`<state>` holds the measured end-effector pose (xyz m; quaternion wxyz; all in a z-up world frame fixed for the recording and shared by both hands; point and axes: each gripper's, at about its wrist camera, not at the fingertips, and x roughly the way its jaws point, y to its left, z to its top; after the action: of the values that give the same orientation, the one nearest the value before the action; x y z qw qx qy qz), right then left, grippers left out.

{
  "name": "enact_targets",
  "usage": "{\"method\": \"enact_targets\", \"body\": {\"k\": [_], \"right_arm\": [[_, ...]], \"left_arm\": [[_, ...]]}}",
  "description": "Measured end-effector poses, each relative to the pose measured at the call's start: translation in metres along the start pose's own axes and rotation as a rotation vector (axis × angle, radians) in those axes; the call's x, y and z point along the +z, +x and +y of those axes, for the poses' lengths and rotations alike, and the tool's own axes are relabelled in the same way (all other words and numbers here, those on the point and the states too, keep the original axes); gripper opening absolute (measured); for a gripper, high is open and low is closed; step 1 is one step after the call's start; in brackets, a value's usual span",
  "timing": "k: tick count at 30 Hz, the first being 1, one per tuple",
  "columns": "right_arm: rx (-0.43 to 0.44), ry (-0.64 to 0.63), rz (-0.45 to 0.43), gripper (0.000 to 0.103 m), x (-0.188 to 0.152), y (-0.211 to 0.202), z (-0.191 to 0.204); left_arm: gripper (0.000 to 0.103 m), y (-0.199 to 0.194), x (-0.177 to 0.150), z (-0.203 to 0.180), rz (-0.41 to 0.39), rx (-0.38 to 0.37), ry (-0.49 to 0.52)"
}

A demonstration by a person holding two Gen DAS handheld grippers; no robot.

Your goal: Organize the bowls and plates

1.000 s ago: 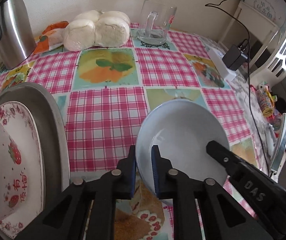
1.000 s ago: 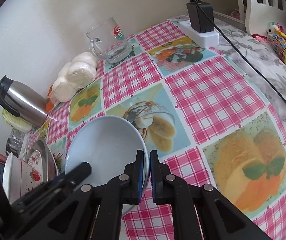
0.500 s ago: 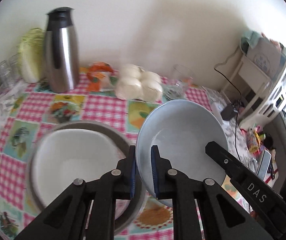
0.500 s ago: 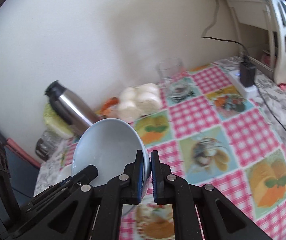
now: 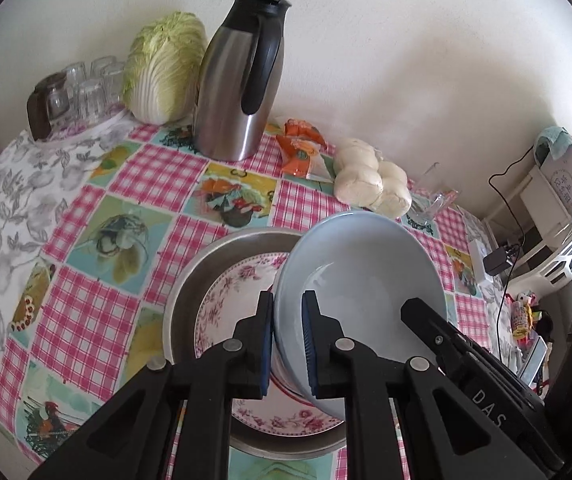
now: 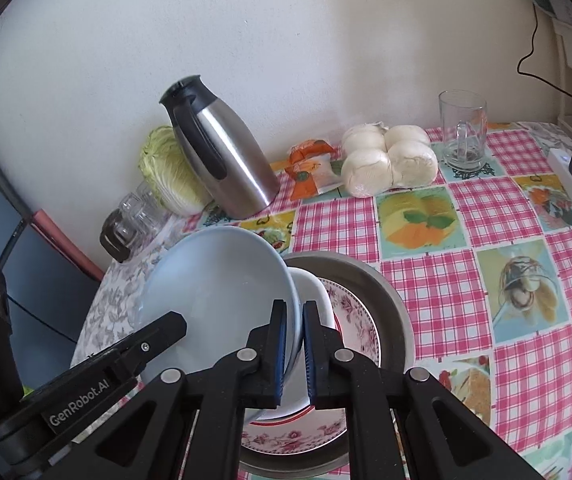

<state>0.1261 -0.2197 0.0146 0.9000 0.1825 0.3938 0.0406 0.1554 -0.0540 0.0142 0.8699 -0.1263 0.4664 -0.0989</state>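
Both grippers pinch opposite rims of the pale blue bowl: left gripper and right gripper, jaws narrow on the rim. It hangs tilted, lower centre of frame, over the floral plate in the steel pan. A white bowl sits there too. Uneven lowering could chip the stack or let the bowl slip. The steel thermos jug, napa cabbage and steamed buns are well apart, upper frame.

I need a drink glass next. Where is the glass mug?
In the right wrist view the glass mug stands upright at the far right of the table, near the wall, beside the white buns.
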Motion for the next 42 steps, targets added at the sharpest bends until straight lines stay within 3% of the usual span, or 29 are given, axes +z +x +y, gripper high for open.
{"method": "enact_targets", "body": {"k": [5,10,12,14,16,18,19,22,24,32,37,42], "right_arm": [[-0.075,-0.033,-0.004,0.016,-0.001,0.002,0.004],[-0.072,-0.023,-0.026,0.016,0.002,-0.009,0.000],[-0.083,-0.025,-0.048,0.025,0.002,-0.019,-0.001],[-0.085,-0.024,-0.051,0.046,-0.002,-0.026,-0.002],[-0.121,-0.049,-0.037,0.049,-0.009,-0.030,-0.001],[-0.137,-0.094,-0.032,0.057,-0.017,-0.035,0.002],[-0.135,-0.104,-0.032,0.066,-0.022,-0.038,0.003],[-0.138,-0.113,-0.015,0.069,-0.037,-0.042,0.002],[-0.145,-0.118,0.007,0.074,-0.047,-0.041,0.001],[-0.200,-0.148,0.073,0.087,-0.076,-0.026,-0.006],[-0.223,-0.176,0.091,0.101,-0.087,-0.019,-0.005],[-0.232,-0.188,0.097,0.103,-0.090,-0.015,-0.003]], "left_arm": [[0.014,0.003,-0.004,0.000,0.020,-0.017,0.000],[0.018,-0.013,-0.004,0.008,-0.004,-0.017,-0.033],[0.042,-0.021,-0.004,0.016,-0.020,-0.005,-0.056],[0.052,-0.028,-0.007,0.025,-0.033,0.022,-0.078],[0.056,-0.032,-0.012,0.035,-0.027,0.058,-0.106],[0.076,-0.036,-0.018,0.046,-0.021,0.090,-0.140],[0.079,-0.037,-0.021,0.051,-0.022,0.101,-0.152],[0.080,-0.041,-0.032,0.062,-0.017,0.116,-0.174],[0.089,-0.043,-0.039,0.068,-0.008,0.117,-0.175],[0.098,-0.032,-0.068,0.072,0.036,0.220,-0.062],[0.100,-0.018,-0.082,0.079,0.103,0.218,-0.052],[0.100,-0.014,-0.084,0.080,0.111,0.243,-0.037]]}}
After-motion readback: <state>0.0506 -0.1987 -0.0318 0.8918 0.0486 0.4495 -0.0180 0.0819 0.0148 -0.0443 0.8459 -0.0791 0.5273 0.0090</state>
